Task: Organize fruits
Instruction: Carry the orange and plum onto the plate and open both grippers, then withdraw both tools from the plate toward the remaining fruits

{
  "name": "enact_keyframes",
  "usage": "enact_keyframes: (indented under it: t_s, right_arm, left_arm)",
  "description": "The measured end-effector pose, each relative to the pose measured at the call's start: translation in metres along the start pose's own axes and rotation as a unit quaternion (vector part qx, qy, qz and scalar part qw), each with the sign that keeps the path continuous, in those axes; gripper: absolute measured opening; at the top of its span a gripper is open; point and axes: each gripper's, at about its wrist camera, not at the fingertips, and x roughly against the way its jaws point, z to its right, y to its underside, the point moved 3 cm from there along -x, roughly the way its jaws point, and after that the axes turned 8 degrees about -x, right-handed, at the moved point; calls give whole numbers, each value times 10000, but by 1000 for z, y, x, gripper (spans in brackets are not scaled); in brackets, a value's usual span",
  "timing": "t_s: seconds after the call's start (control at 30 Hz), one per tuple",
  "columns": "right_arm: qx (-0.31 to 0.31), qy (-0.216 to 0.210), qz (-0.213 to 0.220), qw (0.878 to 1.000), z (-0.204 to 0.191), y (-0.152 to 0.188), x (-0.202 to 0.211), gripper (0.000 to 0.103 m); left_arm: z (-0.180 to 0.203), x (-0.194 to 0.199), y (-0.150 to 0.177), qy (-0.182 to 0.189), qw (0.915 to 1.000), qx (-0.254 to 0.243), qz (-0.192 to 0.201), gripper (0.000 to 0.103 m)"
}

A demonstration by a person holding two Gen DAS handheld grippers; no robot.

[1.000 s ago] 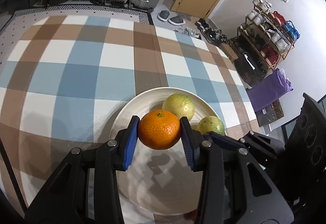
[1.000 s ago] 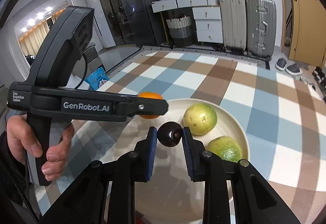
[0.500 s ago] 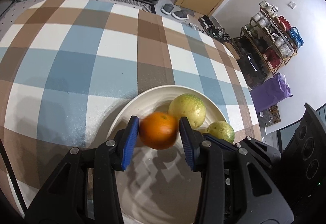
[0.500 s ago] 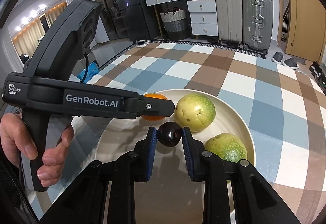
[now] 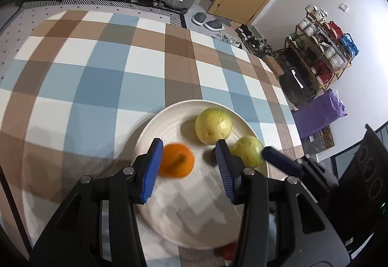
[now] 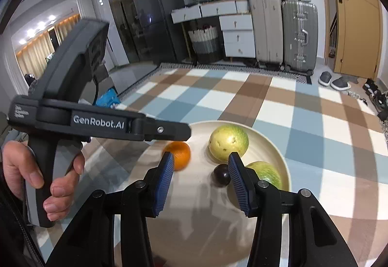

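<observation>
A white plate (image 5: 155, 126) (image 6: 278, 145) on the checked cloth holds two yellow-green fruits (image 5: 213, 125) (image 5: 247, 150), an orange (image 5: 177, 163) (image 6: 179, 154) and a small dark plum (image 6: 222, 174). My left gripper (image 5: 189, 165) is open above the plate, the blurred orange lying loose by its left finger. My right gripper (image 6: 201, 177) is open, the plum on the plate just inside its right finger. The left gripper's body (image 6: 97, 121) shows in the right wrist view, held by a hand.
A red thing (image 5: 228, 250) peeks out at the plate's near edge. The checked blue, brown and white cloth (image 5: 97, 73) spreads around the plate. Suitcases (image 6: 283, 31), drawers and a shoe rack (image 5: 320, 48) stand far behind.
Both grippers have opened. The orange dropped from the left gripper onto the plate and the plum dropped from the right gripper onto the plate.
</observation>
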Motion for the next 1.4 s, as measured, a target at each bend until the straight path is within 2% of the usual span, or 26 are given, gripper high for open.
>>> enact_keyframes:
  t_s: [0.17, 0.33, 0.47, 0.57, 0.63, 0.7, 0.8, 1.03, 1.17, 1.2, 1.3, 1.4]
  right_arm:
    - [4, 41, 211, 9998, -3, 2, 34, 51]
    - [-61, 97, 499, 9987, -8, 7, 73, 61]
    - [-66, 81, 726, 9973, -15, 12, 102, 65]
    - [-132, 114, 921, 9956, -20, 15, 124, 74]
    - [-183, 92, 1044, 9943, -24, 18, 138, 76]
    - [-225, 76, 1130, 9933, -28, 21, 150, 80]
    - [-234, 83, 1291, 9913, -35, 27, 168, 84]
    - [-250, 112, 1468, 9888, -48, 43, 200, 88]
    - [-319, 129, 1598, 9865, -54, 54, 217, 92]
    - [-342, 129, 1630, 9860, -55, 57, 220, 93]
    - [-412, 119, 1713, 9843, -58, 65, 229, 97]
    - [-464, 103, 1736, 9837, -61, 73, 235, 98]
  left_arm:
    - [10, 33, 17, -131, 9997, -93, 166, 41]
    - [27, 73, 38, -437, 9975, -314, 466, 42]
    - [50, 109, 54, -749, 9917, -637, 831, 57]
    - [72, 136, 63, -853, 9865, -828, 1122, 62]
    - [88, 154, 69, -958, 9818, -975, 1316, 67]
    - [101, 170, 75, -1116, 9758, -1107, 1523, 81]
    - [117, 191, 87, -1321, 9674, -1264, 1754, 82]
    - [125, 224, 112, -1380, 9653, -1105, 1920, 87]
    - [130, 239, 127, -1516, 9611, -1130, 2011, 87]
    - [131, 242, 130, -1521, 9605, -1132, 2038, 89]
    - [133, 256, 142, -1559, 9571, -1076, 2194, 102]
    - [134, 269, 156, -1545, 9540, -1040, 2349, 102]
